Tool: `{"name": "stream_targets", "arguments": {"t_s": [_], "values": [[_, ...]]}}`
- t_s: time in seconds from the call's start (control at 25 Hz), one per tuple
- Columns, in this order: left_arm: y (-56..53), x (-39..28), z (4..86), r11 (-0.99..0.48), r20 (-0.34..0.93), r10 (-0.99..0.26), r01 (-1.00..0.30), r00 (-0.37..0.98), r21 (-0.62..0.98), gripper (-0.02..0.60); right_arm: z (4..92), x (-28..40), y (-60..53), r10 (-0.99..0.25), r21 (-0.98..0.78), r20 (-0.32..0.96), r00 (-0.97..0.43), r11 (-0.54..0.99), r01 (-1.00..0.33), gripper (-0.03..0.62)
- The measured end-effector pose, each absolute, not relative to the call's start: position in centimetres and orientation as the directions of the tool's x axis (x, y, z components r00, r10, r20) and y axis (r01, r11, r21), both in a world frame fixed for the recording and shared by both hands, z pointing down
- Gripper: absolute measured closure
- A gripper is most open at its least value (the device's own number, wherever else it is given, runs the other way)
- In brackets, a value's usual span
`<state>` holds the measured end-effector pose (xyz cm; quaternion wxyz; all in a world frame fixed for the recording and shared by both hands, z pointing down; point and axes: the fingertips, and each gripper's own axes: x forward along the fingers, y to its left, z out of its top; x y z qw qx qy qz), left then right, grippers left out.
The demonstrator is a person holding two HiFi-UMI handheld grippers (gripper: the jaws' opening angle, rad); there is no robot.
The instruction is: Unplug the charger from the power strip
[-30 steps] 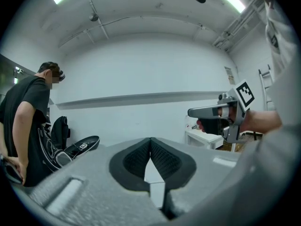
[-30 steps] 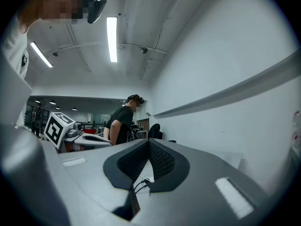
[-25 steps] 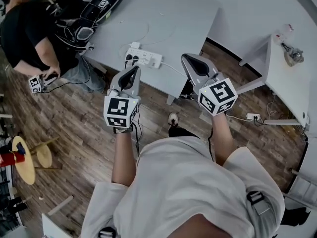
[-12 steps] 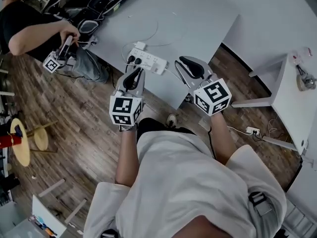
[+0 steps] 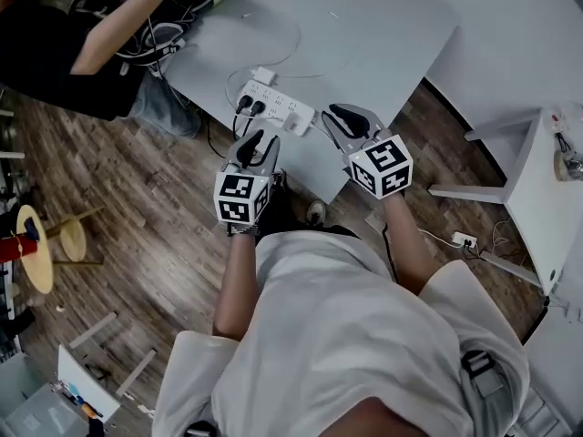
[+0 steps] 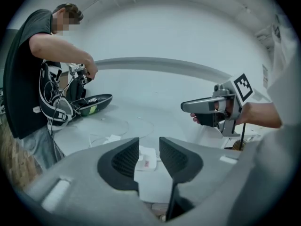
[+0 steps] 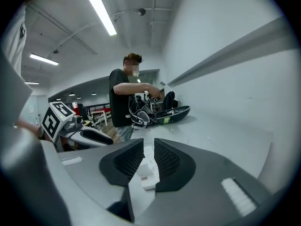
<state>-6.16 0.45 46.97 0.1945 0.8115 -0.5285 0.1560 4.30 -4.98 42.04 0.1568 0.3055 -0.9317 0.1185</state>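
One overhead, two low
The head camera looked steeply down on the table [image 5: 383, 25]; both gripper cameras sat close above its edge, facing across it; all shared the power strip [image 5: 278, 107].

Light's soft and even indoors — strip lights [image 7: 101, 12] on the ceiling glare white in the right gripper view. The pale desk [image 5: 383, 35] looks washed out, barely any shadow. Both gripper views are heavy fisheye with black corners — the left hand-held gripper [image 6: 149, 147] up close goes soft.
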Motion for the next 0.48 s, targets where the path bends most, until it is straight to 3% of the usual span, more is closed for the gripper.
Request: {"name": "stream_targets", "arguments": {"t_s": [0.48], "values": [[-3.0,-6.1,55.8,-0.384,0.58,-0.678,-0.89,0.453,0.247,0.38,53.1,2.3,-7.6,-0.45,-0.16,0.575,-0.683,0.758,-0.633,0.517]]}}
